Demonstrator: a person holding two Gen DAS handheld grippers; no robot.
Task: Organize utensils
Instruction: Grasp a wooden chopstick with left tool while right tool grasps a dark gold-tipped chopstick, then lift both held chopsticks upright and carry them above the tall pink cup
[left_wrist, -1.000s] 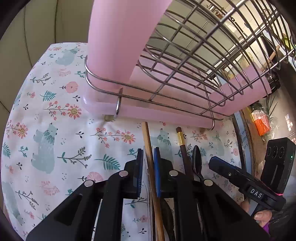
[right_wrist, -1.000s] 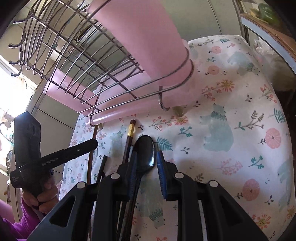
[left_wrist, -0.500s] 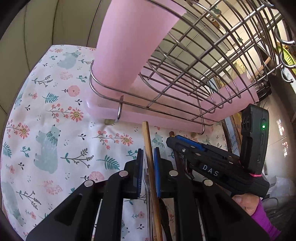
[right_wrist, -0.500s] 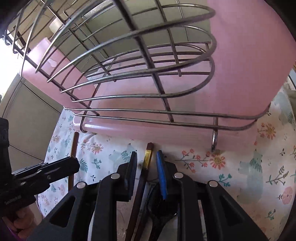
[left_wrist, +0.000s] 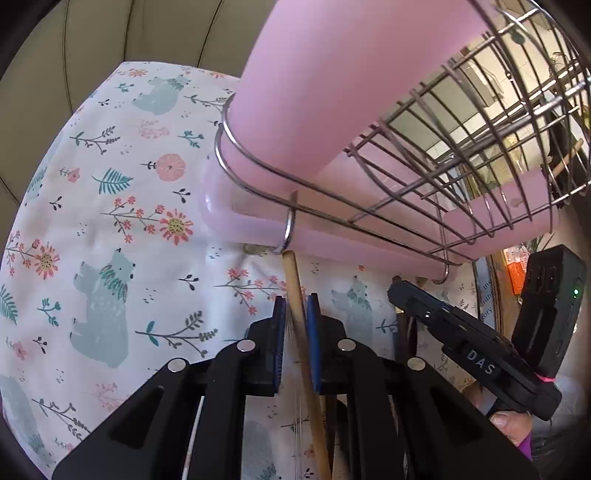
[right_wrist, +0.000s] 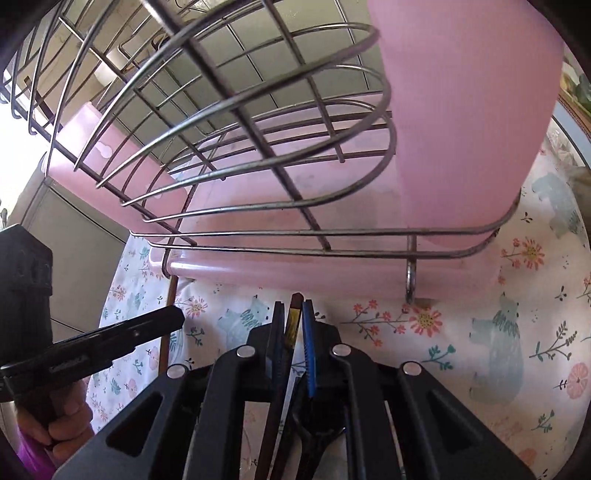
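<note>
Floral cloth (left_wrist: 110, 229), L gripper (left_wrist: 294, 325) jaws straddling chopstick (left_wrist: 295, 291)

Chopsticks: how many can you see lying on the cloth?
2, possibly more hidden. A light wooden chopstick lies between the left gripper fingers; a dark chopstick with a gold band sits between the right gripper fingers.

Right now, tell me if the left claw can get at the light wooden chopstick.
Probably yes: the light wooden chopstick already lies between the left claw pads, nothing blocking it. Contact is unclear.

Pink tray (left_wrist: 369, 254), silver wire rack (left_wrist: 443, 155), white floral bear-print tablecloth (left_wrist: 110, 221)
</note>
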